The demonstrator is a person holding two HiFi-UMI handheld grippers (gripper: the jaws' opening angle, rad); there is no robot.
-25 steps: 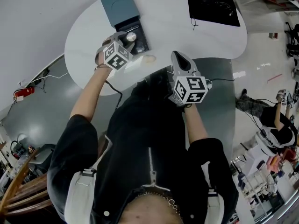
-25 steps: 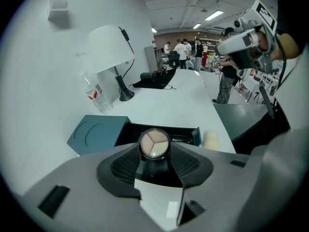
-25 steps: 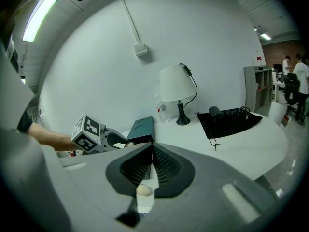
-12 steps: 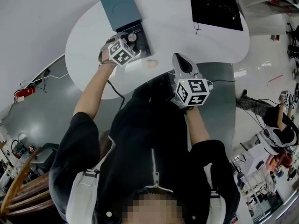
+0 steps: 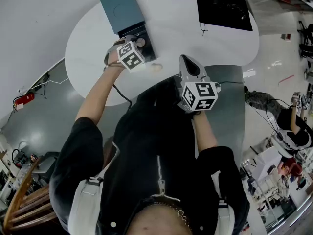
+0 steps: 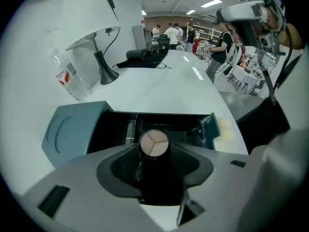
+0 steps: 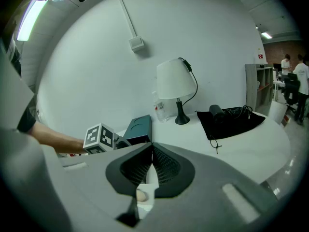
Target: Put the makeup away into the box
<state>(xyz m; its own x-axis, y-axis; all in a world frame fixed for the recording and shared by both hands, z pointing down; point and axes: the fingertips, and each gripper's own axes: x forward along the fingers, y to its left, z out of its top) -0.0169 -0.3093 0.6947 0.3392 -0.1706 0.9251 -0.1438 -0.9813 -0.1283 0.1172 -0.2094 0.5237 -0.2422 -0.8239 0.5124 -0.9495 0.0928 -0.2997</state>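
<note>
A round black makeup pot [image 6: 154, 142] with a beige three-part top stands between the jaws of my left gripper [image 6: 155, 152], which is shut on it. It hangs just above the open box [image 6: 72, 129], a teal lid folded back from a black tray [image 5: 148, 44]. In the head view the left gripper [image 5: 139, 44] is over that tray. My right gripper [image 7: 152, 151] is shut and holds nothing, hovering near the table's front edge [image 5: 190, 62]. A small beige puff [image 5: 156, 67] lies on the table between the two grippers.
A white lamp [image 7: 176, 83] and a water bottle [image 6: 72, 83] stand at the back of the white table [image 5: 186, 33]. A black cloth with a hair dryer [image 7: 231, 116] lies at the back right. People stand far off in the room.
My left gripper has sunk and shifted toward the box's tray with the pot in it. The right gripper has stayed where it was.
</note>
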